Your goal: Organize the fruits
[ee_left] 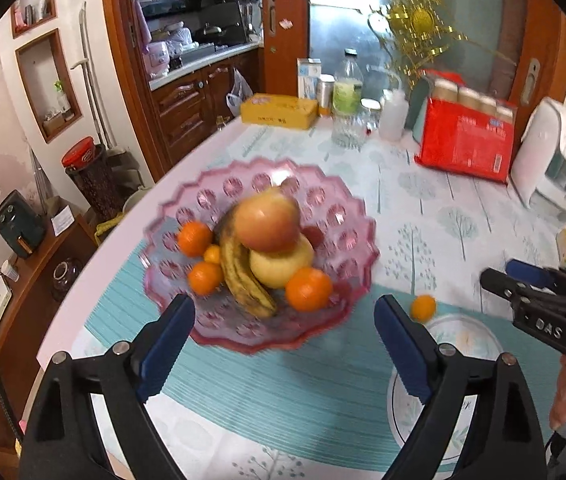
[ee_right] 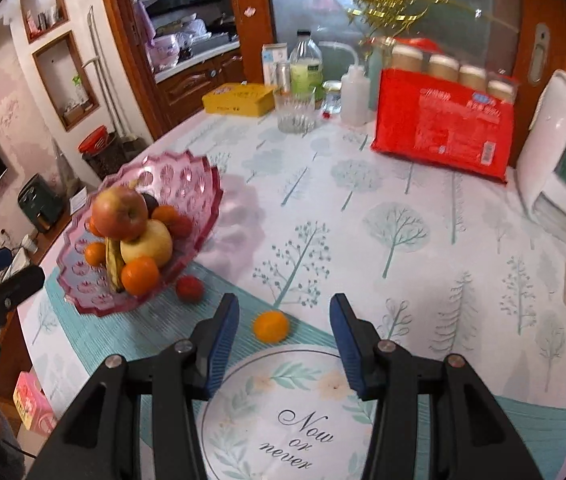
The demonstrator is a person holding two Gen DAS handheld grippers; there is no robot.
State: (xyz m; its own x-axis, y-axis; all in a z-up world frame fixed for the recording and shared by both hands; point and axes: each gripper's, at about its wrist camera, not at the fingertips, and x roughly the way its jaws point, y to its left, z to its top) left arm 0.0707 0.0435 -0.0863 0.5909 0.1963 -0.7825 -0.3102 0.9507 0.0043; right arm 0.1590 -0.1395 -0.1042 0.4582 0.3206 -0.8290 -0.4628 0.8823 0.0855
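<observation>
Blue pads of my right hand-held gripper [ee_right: 284, 330] stand wide apart with nothing between them, and the loose orange [ee_right: 270, 325] lies just ahead on the worktop [ee_right: 403, 208], near its front edge. I should come down level and close gently, since it can roll. My left hand-held gripper [ee_left: 285, 334] is also spread and empty, before the pink bowl [ee_left: 347, 216] at the left edge.

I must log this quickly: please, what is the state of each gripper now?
Left gripper: open, holding nothing, fingers apart before the pink fruit bowl.
Right gripper: open, holding nothing, small orange lying between its fingers.
</observation>
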